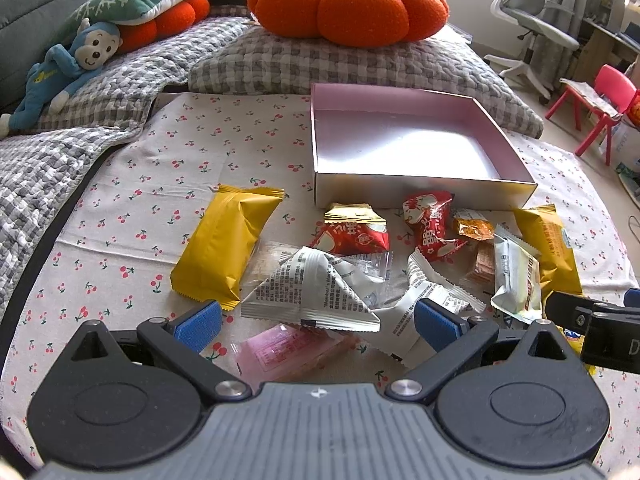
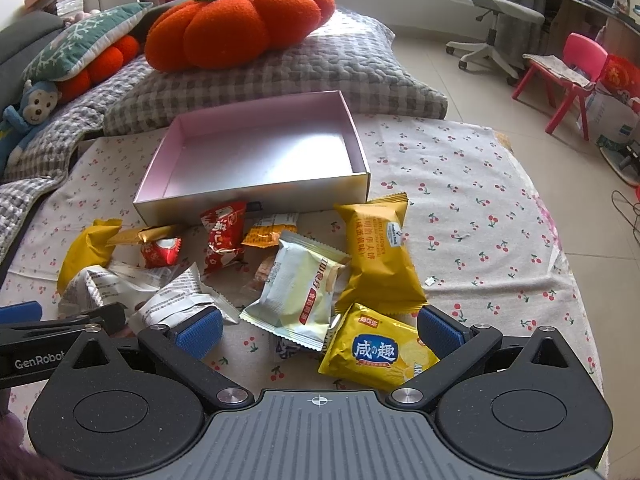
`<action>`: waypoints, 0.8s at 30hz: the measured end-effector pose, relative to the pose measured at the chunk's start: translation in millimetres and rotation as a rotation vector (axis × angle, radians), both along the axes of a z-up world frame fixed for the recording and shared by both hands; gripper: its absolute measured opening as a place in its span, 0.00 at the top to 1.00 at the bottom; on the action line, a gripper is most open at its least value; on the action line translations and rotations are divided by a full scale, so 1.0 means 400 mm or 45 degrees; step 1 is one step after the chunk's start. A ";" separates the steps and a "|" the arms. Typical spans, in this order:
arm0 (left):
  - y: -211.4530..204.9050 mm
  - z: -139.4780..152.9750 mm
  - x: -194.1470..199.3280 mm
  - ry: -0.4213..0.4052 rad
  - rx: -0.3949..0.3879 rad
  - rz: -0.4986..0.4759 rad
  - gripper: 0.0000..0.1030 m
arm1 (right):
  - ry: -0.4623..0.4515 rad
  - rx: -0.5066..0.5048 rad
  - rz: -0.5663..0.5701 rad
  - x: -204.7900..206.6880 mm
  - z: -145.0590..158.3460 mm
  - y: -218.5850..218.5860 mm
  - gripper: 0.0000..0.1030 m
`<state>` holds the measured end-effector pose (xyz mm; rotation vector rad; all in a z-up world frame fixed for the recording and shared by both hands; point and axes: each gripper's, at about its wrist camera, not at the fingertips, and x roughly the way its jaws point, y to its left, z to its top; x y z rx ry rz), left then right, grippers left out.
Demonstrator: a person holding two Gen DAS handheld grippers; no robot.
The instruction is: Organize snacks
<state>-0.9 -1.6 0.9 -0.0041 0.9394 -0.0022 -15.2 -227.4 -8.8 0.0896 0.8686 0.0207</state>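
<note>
An empty pink box (image 1: 404,144) (image 2: 256,148) sits on the cherry-print cloth. Several wrapped snacks lie in a heap in front of it: a big yellow pack (image 1: 224,248), red packets (image 1: 430,222), white printed packs (image 1: 316,292) and a pink packet (image 1: 288,350). My left gripper (image 1: 318,324) is open and empty, low over the white pack and pink packet. My right gripper (image 2: 320,326) is open and empty, its jaws either side of a small yellow chip packet (image 2: 376,354) and a pale wafer pack (image 2: 296,300). A tall yellow pack (image 2: 378,252) lies behind them.
The cherry-print cloth (image 1: 152,168) covers the table. Grey checked cushions (image 1: 320,64), an orange pumpkin pillow (image 1: 348,2) and a blue monkey toy (image 1: 64,72) lie behind the box. An office chair (image 2: 484,8) and a pink child's chair (image 2: 568,76) stand at right.
</note>
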 end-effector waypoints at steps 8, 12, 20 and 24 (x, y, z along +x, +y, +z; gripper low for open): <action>0.001 0.000 0.003 0.026 0.020 0.004 0.00 | -0.004 0.020 -0.014 0.001 0.003 -0.007 0.00; 0.006 0.010 0.008 -0.020 0.044 0.004 0.00 | -0.017 0.089 -0.053 0.012 0.026 -0.023 0.00; 0.048 0.048 0.032 -0.122 0.016 -0.045 0.00 | -0.045 0.160 -0.018 0.062 0.084 -0.039 0.00; 0.083 0.054 0.060 -0.111 0.035 -0.102 0.00 | -0.054 0.116 0.058 0.088 0.104 -0.036 0.00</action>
